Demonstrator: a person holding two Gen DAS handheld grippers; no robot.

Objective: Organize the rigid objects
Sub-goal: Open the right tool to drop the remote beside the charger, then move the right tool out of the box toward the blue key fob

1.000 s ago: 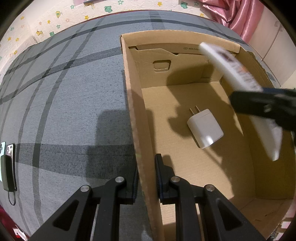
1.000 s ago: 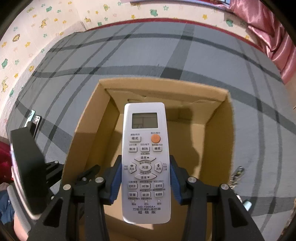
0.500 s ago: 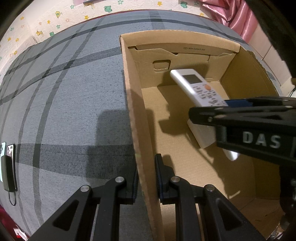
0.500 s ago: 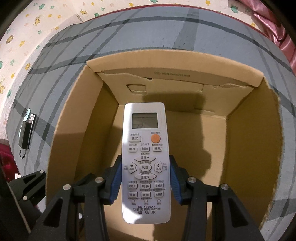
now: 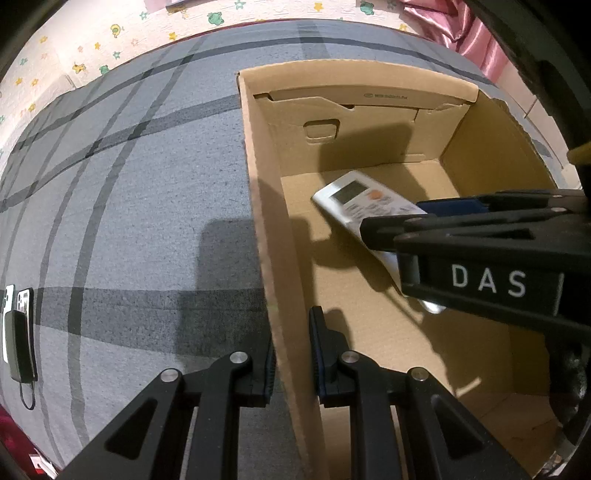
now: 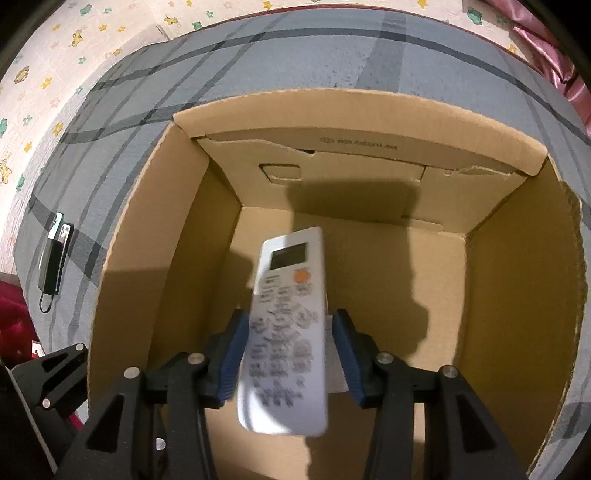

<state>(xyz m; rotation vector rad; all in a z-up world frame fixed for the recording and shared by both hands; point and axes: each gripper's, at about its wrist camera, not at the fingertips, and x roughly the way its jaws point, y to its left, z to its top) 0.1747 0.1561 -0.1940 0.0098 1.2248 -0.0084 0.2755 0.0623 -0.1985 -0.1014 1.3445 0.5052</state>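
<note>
1. Floor was covered by a grey carpet (image 5: 140, 206) with darker crossing stripes forming a plaid pattern.
2. Far edge met a cream wall covering (image 6: 48, 77) printed with small stars and cartoon animals in yellow and green.
3. Pink satin curtain (image 5: 469, 33) hung at the upper right corner.
4. Something dark red (image 6: 14, 321) showed at the carpet's left edge; couldn't tell what.
5. Warm, hard light from above cast sharp shadows on the carpet.

Warm, hard light; sharp dark shadows inside brown cardboard box (image 6: 517, 295). White rectangular remote control (image 6: 288, 332) motion-blurred between right gripper (image 6: 288, 354) fingers. Strong fisheye bending, black corners.
</note>
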